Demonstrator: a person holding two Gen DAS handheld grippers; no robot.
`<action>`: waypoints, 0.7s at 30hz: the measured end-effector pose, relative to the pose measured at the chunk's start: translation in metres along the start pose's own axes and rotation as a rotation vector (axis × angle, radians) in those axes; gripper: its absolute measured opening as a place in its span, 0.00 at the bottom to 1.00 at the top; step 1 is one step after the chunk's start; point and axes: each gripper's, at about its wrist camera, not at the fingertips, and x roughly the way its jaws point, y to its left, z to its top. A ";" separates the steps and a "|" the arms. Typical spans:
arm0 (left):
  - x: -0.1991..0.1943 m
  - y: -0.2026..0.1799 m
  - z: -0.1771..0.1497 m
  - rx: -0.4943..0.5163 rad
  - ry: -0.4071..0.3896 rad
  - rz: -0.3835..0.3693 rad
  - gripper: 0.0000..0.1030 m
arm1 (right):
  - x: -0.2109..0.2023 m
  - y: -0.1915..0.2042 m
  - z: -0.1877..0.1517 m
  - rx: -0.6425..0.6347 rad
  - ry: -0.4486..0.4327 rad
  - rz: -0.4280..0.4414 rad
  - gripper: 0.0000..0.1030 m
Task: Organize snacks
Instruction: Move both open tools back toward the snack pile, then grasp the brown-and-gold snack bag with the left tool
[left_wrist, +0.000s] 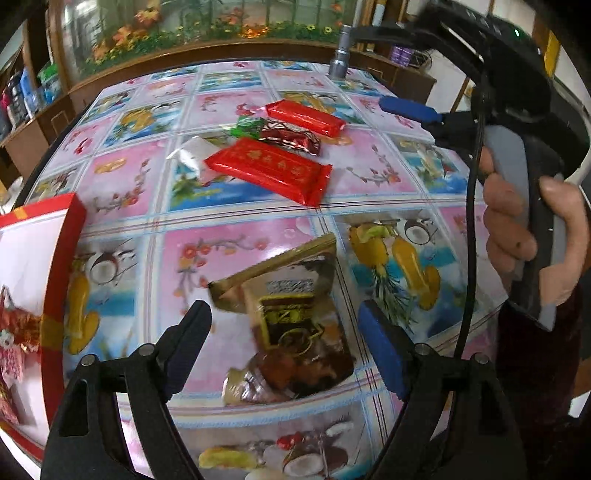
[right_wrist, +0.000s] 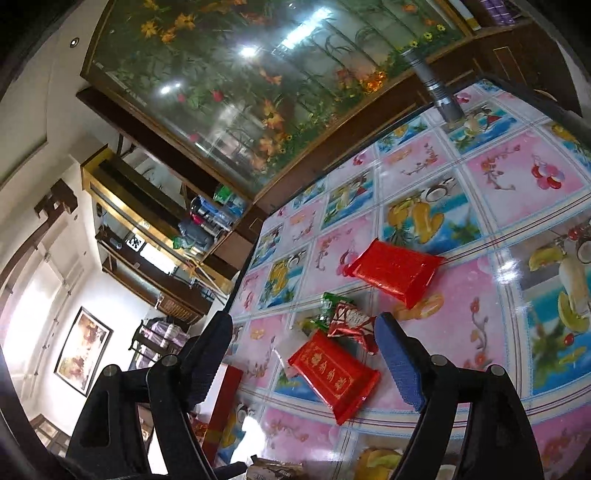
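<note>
Both sets of jaws stand apart, with nothing between them. Left gripper hovers over a gold-and-brown snack pouch lying flat on the table; whether the fingers touch the table cannot be told. Pouch looks blurred.

Red box sits at 9 o'clock from the pouch in the left wrist view, near it but apart. White interior, some red and pink items already inside at the far left edge.

At 12 o'clock from the pouch, well apart: a cluster of four or five packets. Nearest is a red packet with gold print. Just behind it, a dark red-and-white wrapper touching a green wrapper. A second red packet lies farthest. A clear wrapper lies beside the near red packet at its 9 o'clock.

Right gripper is tilted, held above the table and aimed toward that cluster; the printed red packet falls between its fingers in its own view, but contact does not appear made.

Judgement: step in hand is picking the pouch with the left gripper for transfer to the box. Next move calls for lowering, closing squarely across the pouch width, lifting clear, then travelling toward 9 o'clock over the box wall. Flat foil may slip or buckle.
</note>
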 end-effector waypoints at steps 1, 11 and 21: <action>0.001 -0.001 0.000 0.008 -0.012 0.007 0.79 | 0.002 0.000 0.000 -0.003 0.007 -0.005 0.79; 0.006 0.019 -0.006 0.021 -0.052 0.036 0.53 | 0.042 0.007 -0.019 -0.065 0.161 -0.044 0.79; 0.002 0.033 -0.009 0.014 -0.064 0.028 0.42 | 0.093 0.020 -0.042 -0.243 0.264 -0.186 0.79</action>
